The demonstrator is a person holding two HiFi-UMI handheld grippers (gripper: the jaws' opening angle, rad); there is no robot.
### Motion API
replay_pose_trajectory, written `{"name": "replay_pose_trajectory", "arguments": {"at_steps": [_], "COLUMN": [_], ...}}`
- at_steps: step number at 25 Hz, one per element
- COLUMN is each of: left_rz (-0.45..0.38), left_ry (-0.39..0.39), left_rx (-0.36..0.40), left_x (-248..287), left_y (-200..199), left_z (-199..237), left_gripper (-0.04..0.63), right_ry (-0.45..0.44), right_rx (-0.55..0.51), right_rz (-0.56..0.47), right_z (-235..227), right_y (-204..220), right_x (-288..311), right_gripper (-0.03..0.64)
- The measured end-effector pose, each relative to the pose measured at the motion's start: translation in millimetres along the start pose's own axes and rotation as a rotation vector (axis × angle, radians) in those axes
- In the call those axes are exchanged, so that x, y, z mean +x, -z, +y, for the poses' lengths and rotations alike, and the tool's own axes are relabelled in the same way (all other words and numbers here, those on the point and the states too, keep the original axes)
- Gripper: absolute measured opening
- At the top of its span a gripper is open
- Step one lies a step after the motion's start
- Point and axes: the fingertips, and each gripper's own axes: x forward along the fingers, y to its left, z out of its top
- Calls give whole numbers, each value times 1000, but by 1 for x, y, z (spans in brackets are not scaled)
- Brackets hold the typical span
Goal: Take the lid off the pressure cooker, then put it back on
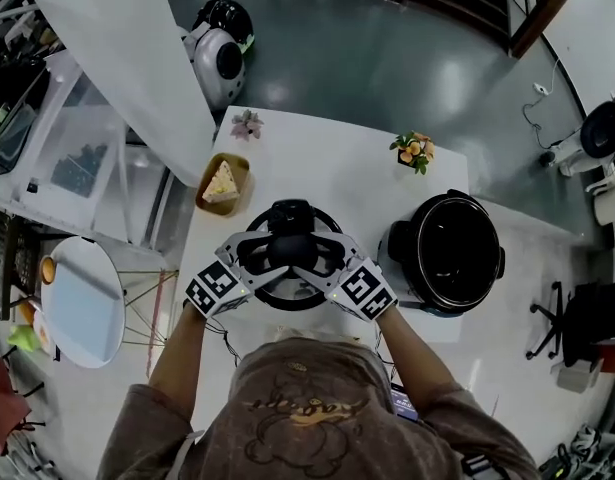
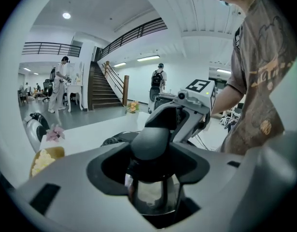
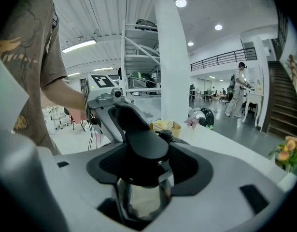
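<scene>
The pressure cooker's lid (image 1: 292, 258), a round glass lid with a black rim and black handles, sits between my two grippers over the white table (image 1: 327, 173), near its front edge. My left gripper (image 1: 249, 258) is shut on the lid's left handle (image 2: 150, 146), and my right gripper (image 1: 335, 261) is shut on the right handle (image 3: 144, 146). Glass shows under each handle between the jaws. The open black pot (image 1: 449, 253) stands to the right of the lid, apart from it. Whether the lid rests on the table I cannot tell.
A small basket with a cake slice (image 1: 222, 183) lies at the table's left edge. A pink flower (image 1: 247, 124) and a pot of orange flowers (image 1: 414, 151) stand at the far edge. A round side table (image 1: 82, 303) is at the left.
</scene>
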Motion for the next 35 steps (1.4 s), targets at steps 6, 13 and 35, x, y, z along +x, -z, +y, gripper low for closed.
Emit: {"name": "replay_pose_trajectory", "arguments": {"at_steps": [6,13,35], "left_rz": [25,55,-47], "left_ry": [5,-6,-122], "left_rx": [-3,23,2], "left_x": [11,18,-3], "left_y": [20,34,7], "left_z": [5,6,18], "left_gripper": [256,255,255], "right_ry": [18,43,128], "right_rx": [11,21,43], "right_rz": [13,20,-32], "right_z": [-3,-4,-12], "right_y": [19,34,17], "right_x": [12,18,-1], "right_gripper": [272,272,270]}}
